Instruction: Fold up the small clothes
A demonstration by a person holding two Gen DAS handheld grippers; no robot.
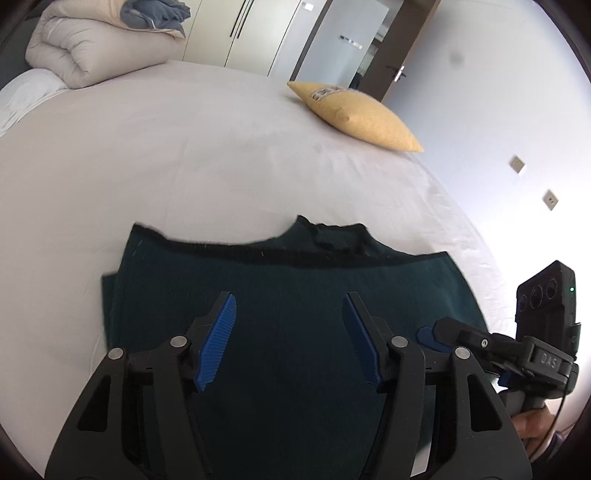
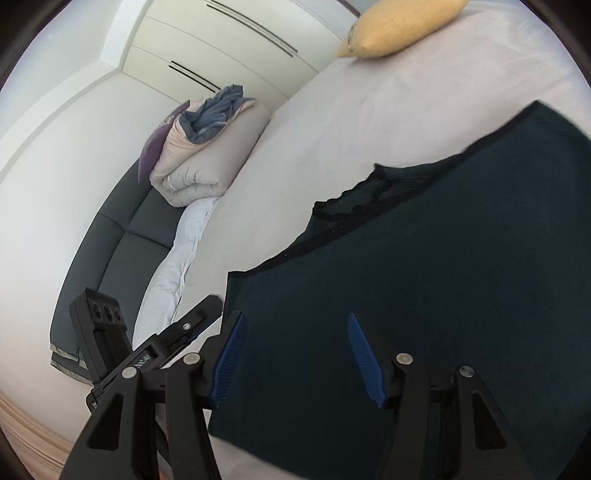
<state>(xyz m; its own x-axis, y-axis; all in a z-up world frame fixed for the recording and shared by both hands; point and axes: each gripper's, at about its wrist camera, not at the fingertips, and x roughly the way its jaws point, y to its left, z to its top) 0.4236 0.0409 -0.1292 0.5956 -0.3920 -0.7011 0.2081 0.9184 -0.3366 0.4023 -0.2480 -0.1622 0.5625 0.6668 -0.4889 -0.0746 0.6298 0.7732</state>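
Note:
A dark green knitted garment lies flat on the white bed sheet, folded into a rough rectangle with its collar at the far edge. It also shows in the right wrist view. My left gripper hovers over the garment's near part, jaws open and empty. My right gripper is open and empty over the garment's near left corner. The right gripper also shows at the right edge of the left wrist view, at the garment's right side. The left gripper's body shows at the lower left of the right wrist view.
A yellow pillow lies at the bed's far right. A folded beige duvet with a blue-grey cloth on it sits at the far left, against a dark headboard. Wardrobe doors stand behind.

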